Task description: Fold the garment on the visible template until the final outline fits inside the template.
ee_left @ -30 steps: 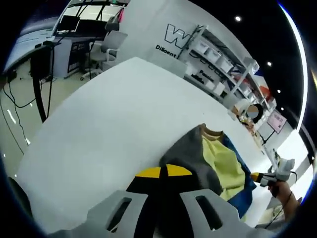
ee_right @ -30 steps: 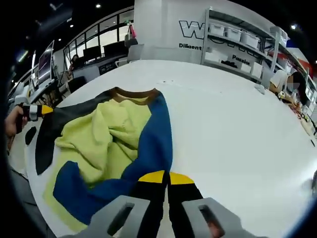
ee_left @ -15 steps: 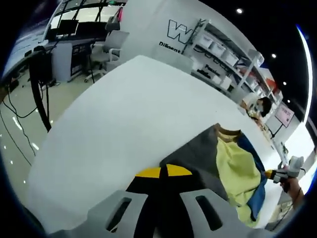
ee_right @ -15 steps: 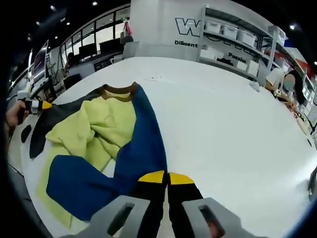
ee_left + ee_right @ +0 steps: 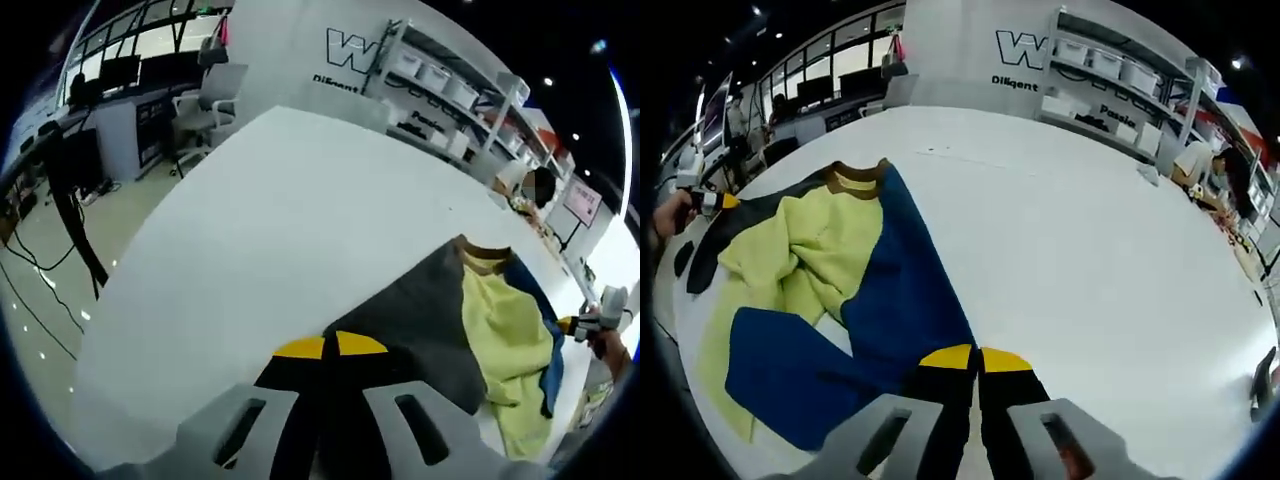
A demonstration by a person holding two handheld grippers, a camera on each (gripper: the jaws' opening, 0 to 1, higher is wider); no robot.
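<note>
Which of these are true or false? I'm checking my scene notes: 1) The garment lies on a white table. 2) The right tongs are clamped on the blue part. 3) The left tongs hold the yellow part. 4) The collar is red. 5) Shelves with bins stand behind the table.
1) True: the garment lies on the white table.
2) True: the right tongs are shut on the blue part.
3) False: the left tongs grip the dark grey part.
4) False: the collar is brown.
5) True: shelves with bins stand behind.
</note>
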